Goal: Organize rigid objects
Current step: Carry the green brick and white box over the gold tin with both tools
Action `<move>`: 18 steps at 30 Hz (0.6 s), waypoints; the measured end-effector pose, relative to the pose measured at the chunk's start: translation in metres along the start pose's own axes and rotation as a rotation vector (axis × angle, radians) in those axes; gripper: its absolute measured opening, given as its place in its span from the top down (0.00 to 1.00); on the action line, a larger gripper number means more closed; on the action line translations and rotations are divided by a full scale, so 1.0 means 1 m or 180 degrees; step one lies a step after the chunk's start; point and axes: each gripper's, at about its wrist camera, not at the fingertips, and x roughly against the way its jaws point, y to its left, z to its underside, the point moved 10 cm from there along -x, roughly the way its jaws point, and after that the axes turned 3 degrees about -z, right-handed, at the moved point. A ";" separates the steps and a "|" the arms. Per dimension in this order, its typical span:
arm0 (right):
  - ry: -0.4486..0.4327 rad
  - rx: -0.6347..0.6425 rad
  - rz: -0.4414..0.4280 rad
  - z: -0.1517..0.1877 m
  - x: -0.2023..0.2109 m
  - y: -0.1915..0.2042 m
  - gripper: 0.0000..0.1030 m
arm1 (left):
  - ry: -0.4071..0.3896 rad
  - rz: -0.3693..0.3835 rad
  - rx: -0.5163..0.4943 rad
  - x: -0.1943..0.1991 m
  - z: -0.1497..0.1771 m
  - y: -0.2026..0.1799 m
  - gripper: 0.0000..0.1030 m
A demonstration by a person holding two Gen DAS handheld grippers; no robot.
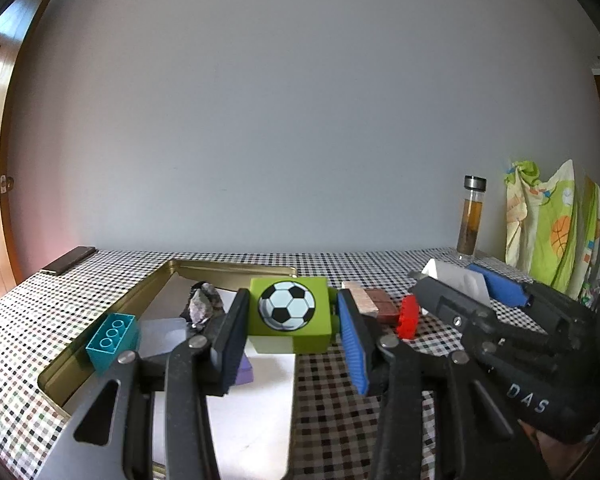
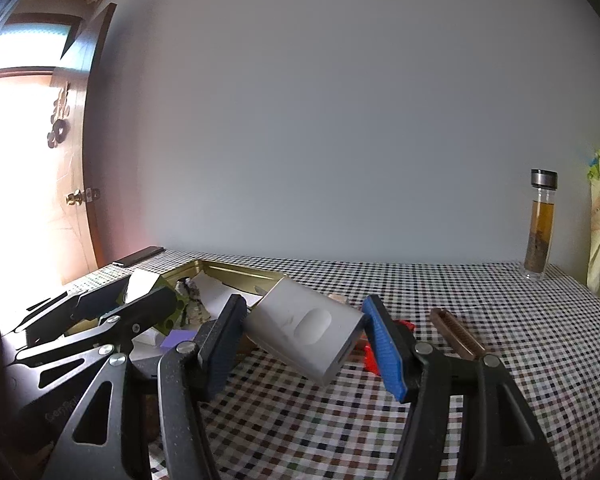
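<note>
Left claw [image 1: 292, 336]: it squeezes a green block [image 1: 288, 314] with a football picture on it, one pad on each side, up off the tabletop [image 1: 340, 400].
Green block: it hangs over the near right corner of the gold tin [image 1: 100, 320].
Right claw [image 2: 300, 340]: it grips a grey box [image 2: 306, 330] between its black pad and its blue pad. The box is tilted and lifted over the tabletop.
Gold tin: it lies open and flat on the left side of the tabletop, with white paper in the bottom.
In the tin: a blue-green brick [image 1: 112, 342] with three round holes leans at the left wall. A dark rock [image 1: 204, 304] sits near the back. A purple piece [image 1: 245, 372] peeks out under the left claw.
Beside the tin: a pale and brown bar [image 1: 370, 304] lies flat, and a red piece [image 1: 408, 316] sits just to its right.
Brown comb-like piece [image 2: 458, 334]: it lies to the right of the right claw.
Bottle [image 2: 540, 226]: it stands upright at the back right, with brown liquid inside.
Tabletop: it has a checked cloth.
</note>
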 end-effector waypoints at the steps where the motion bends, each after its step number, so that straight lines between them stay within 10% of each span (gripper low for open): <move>1: -0.0001 0.0005 -0.0015 0.000 0.000 0.002 0.39 | -0.0001 0.0001 0.0008 0.000 0.000 0.002 0.59; 18: 0.0078 0.0077 -0.0203 0.002 -0.014 0.030 0.39 | 0.0044 -0.0100 0.0153 0.002 0.001 0.037 0.59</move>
